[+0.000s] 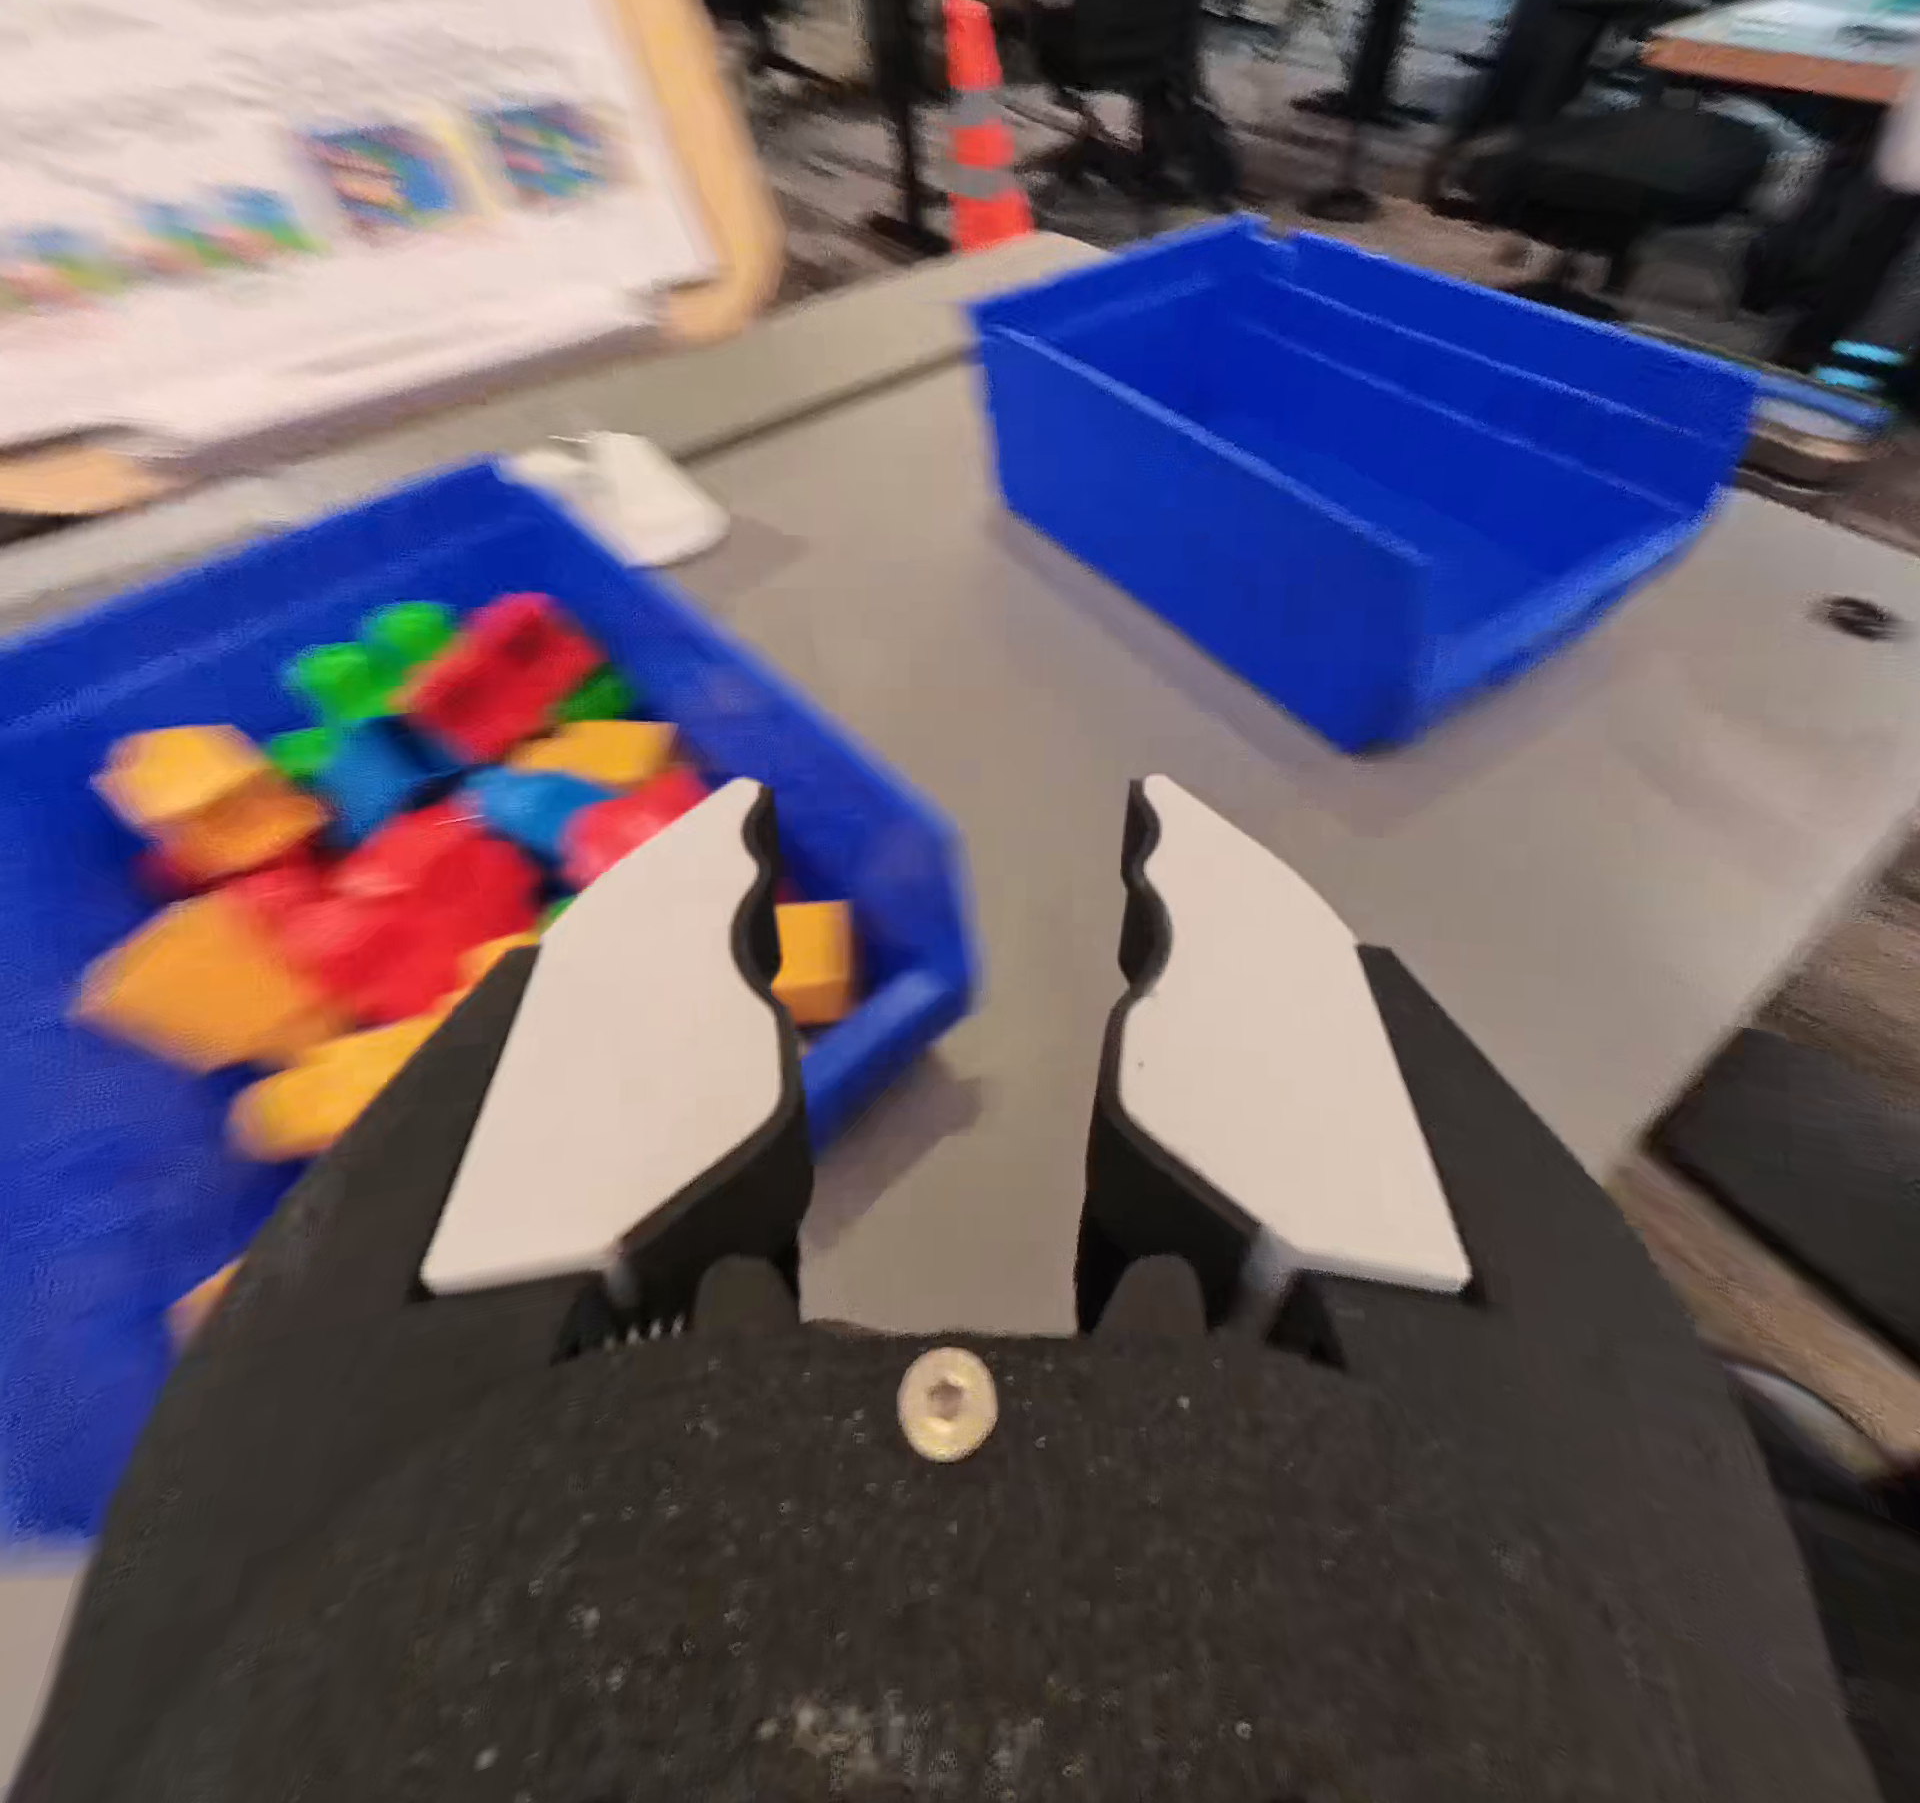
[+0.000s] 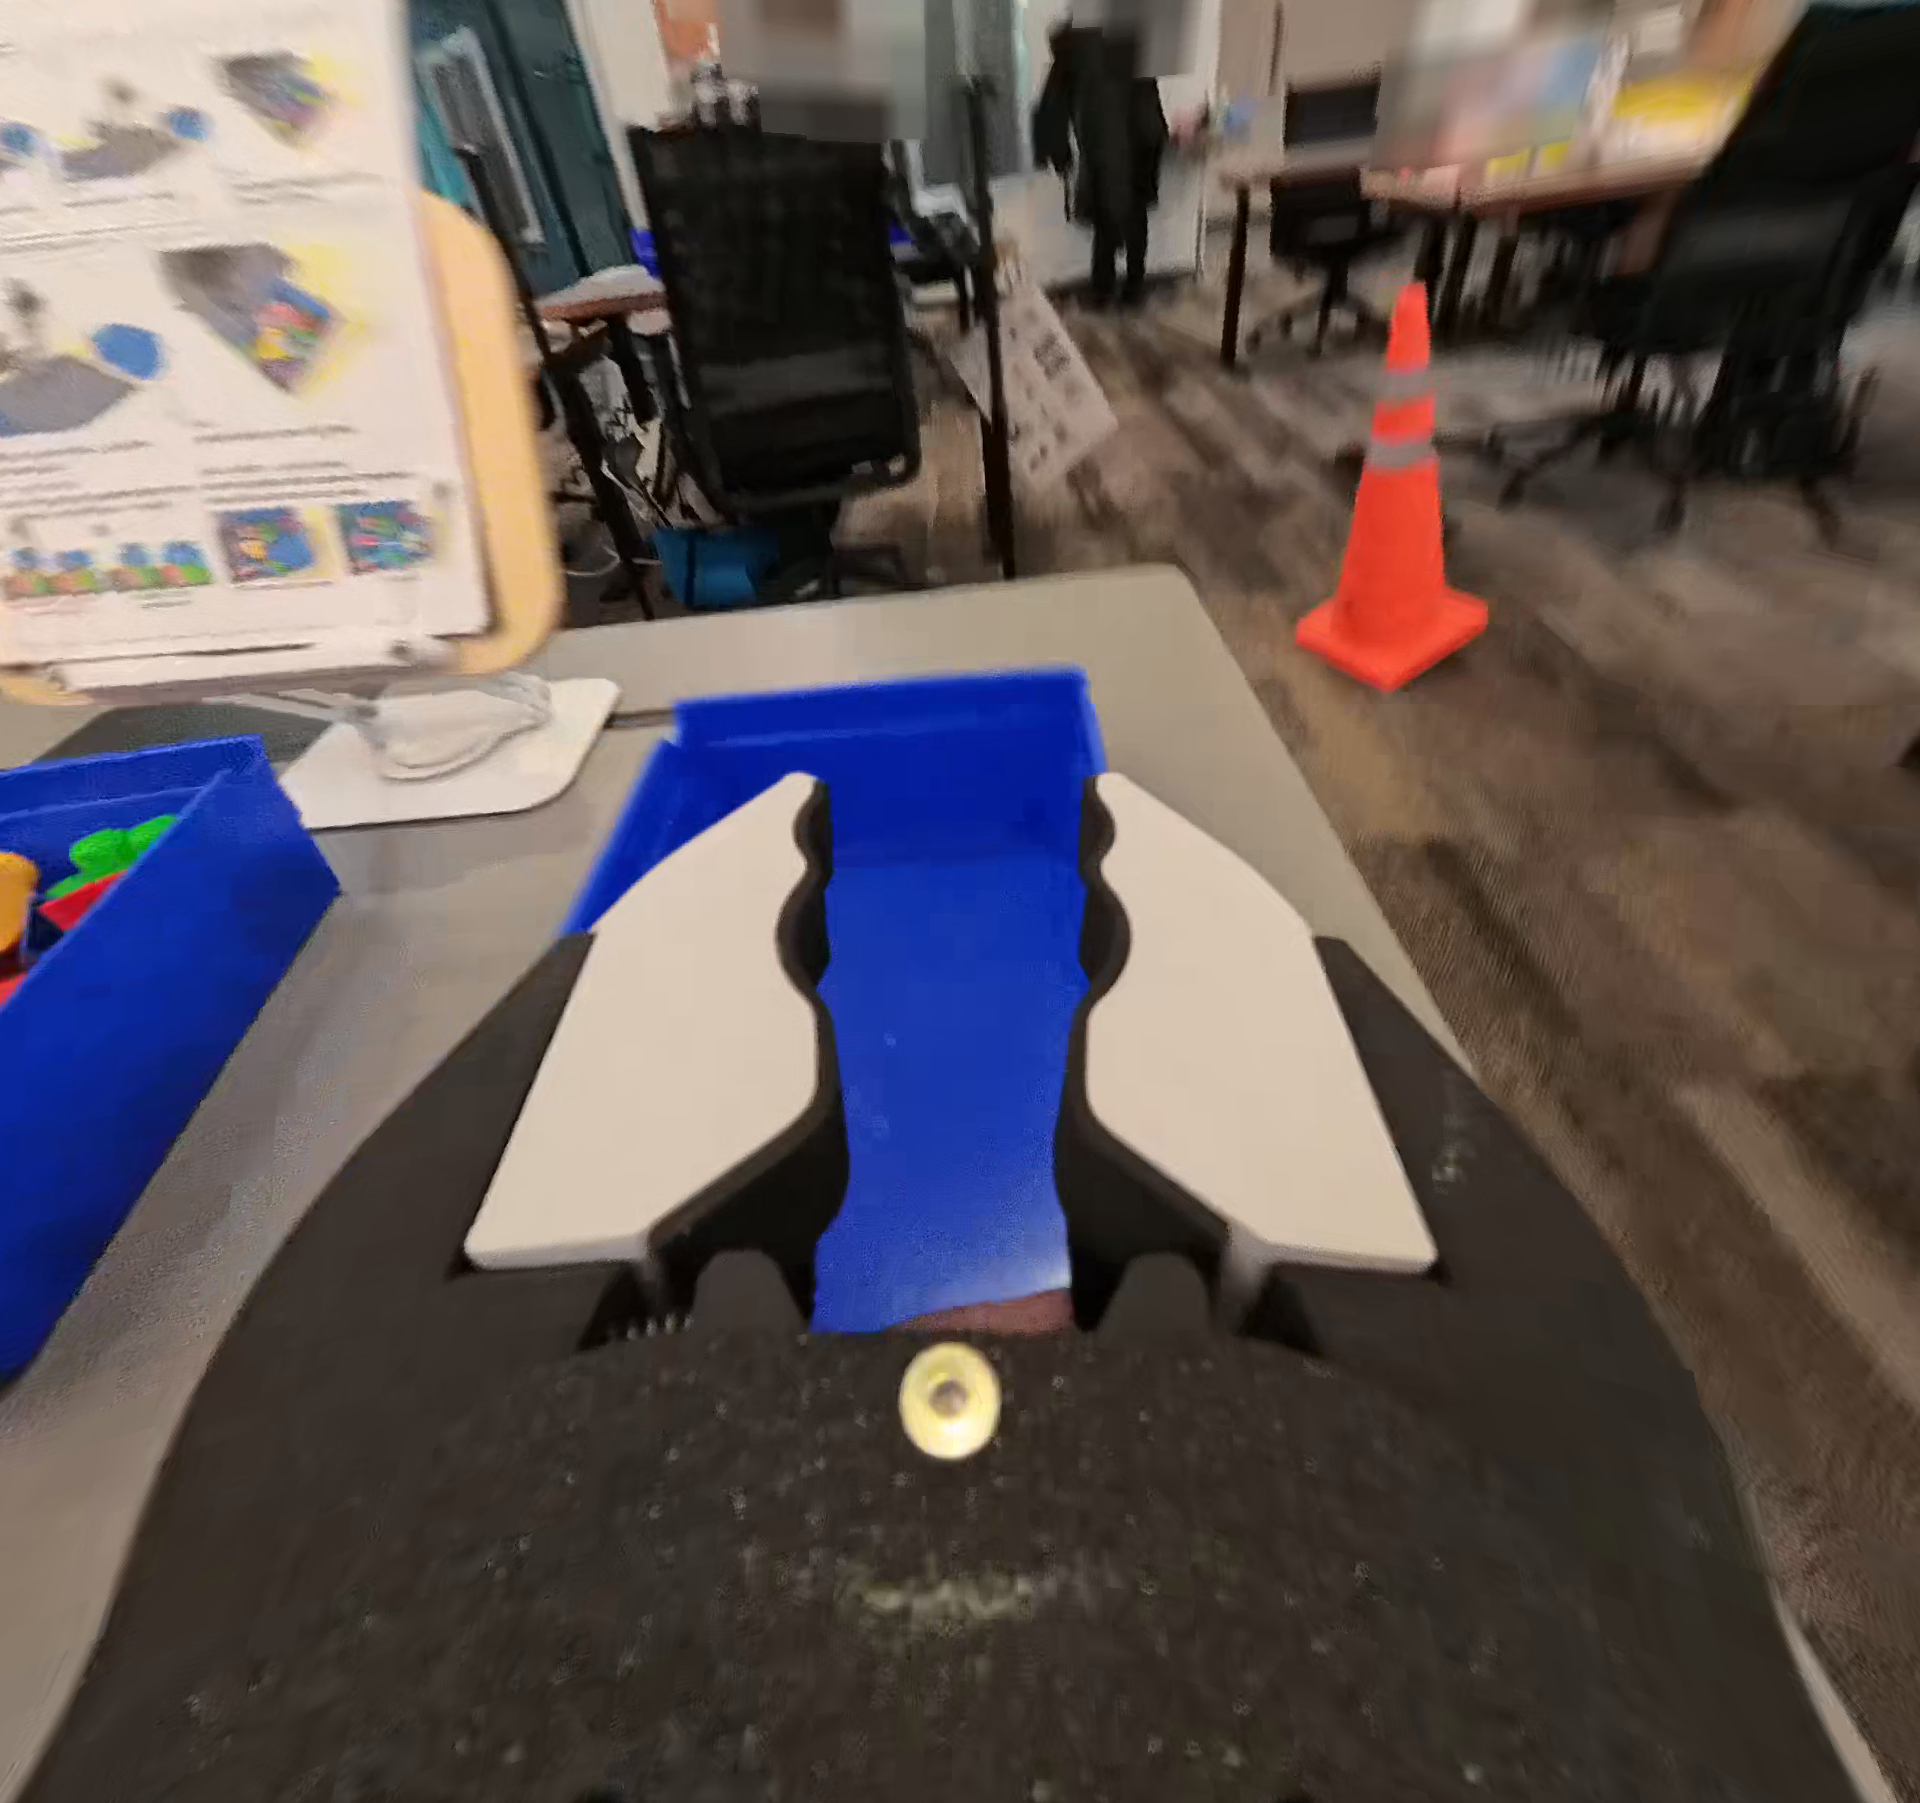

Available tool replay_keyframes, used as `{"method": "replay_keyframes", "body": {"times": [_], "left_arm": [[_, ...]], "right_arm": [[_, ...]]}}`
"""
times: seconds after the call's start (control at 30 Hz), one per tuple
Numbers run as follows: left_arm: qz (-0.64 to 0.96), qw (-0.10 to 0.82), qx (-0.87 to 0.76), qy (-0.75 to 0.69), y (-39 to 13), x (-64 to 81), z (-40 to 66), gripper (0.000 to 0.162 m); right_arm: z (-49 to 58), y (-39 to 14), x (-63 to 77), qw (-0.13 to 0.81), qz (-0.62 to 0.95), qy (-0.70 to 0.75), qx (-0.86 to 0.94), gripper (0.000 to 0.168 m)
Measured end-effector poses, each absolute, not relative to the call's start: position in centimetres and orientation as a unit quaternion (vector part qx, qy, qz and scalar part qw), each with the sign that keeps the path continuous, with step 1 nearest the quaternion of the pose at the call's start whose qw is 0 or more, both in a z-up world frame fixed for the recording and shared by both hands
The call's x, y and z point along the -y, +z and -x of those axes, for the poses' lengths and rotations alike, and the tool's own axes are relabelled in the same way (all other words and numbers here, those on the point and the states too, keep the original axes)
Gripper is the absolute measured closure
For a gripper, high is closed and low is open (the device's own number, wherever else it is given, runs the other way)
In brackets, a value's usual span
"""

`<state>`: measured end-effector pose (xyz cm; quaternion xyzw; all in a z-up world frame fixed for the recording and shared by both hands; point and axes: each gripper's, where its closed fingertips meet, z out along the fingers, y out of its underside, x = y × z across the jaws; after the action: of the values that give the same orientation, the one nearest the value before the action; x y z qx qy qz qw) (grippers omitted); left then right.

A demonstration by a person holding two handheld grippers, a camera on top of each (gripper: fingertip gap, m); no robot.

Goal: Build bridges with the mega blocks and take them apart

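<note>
Closest to me, the left gripper hangs with its jaws spread wide and nothing between them, poised over bare grey table just beside the near corner of the full blue bin. The right gripper is likewise wide and empty, hovering above the empty blue bin, whose floor shows between its fingers. No bridge stands anywhere I can see, so I'd judge the job is at its first pick. To do it well, swing the left gripper over the mega blocks, which lie heaped and tilted inside the full bin, and choose one lying on top, such as the yellow one at the near corner, gripping across its flat sides. Farther back stand an instruction board and an orange cone.
</note>
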<state>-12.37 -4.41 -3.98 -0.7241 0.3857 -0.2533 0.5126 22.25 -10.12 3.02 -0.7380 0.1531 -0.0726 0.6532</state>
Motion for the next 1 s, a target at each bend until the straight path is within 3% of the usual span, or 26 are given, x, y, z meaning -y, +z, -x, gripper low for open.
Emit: {"method": "replay_keyframes", "body": {"times": [0.1,0.17,0.33,0.53,0.63,0.7,0.77,1.0], "left_arm": [[0.735,0.577,-0.316,-0.165,-2.5,-0.2,21.7,0.101],[0.759,0.581,-0.263,-0.130,-3.6,-2.6,26.9,0.102],[0.817,0.531,-0.192,-0.122,-9.6,-5.3,32.2,0.109],[0.828,0.506,-0.176,-0.164,-11.3,-6.5,31.2,0.117],[0.840,0.474,-0.175,-0.197,-12.8,-6.7,29.2,0.128],[0.842,0.479,-0.173,-0.179,-12.9,-6.9,29.0,0.135],[0.840,0.493,-0.169,-0.151,-12.5,-7.0,29.6,0.154],[0.832,0.523,-0.135,-0.126,-11.0,-7.2,33.5,0.159]], "right_arm": [[-14.1,6.1,7.2,0.666,0.732,-0.134,-0.047,0.123],[-7.2,5.5,4.1,0.656,0.744,-0.128,0.021,0.122],[9.9,-3.3,-1.5,0.593,0.798,0.043,0.098,0.120],[11.8,-10.4,-3.1,0.541,0.838,0.009,0.073,0.122],[12.2,-12.3,-3.5,0.534,0.842,0.029,0.066,0.130],[11.8,-11.9,-3.6,0.556,0.830,0.022,0.041,0.148],[11.2,-11.6,-3.4,0.569,0.823,0.003,0.012,0.163],[15.2,-10.2,-2.6,0.599,0.800,0.012,-0.040,0.163]]}}
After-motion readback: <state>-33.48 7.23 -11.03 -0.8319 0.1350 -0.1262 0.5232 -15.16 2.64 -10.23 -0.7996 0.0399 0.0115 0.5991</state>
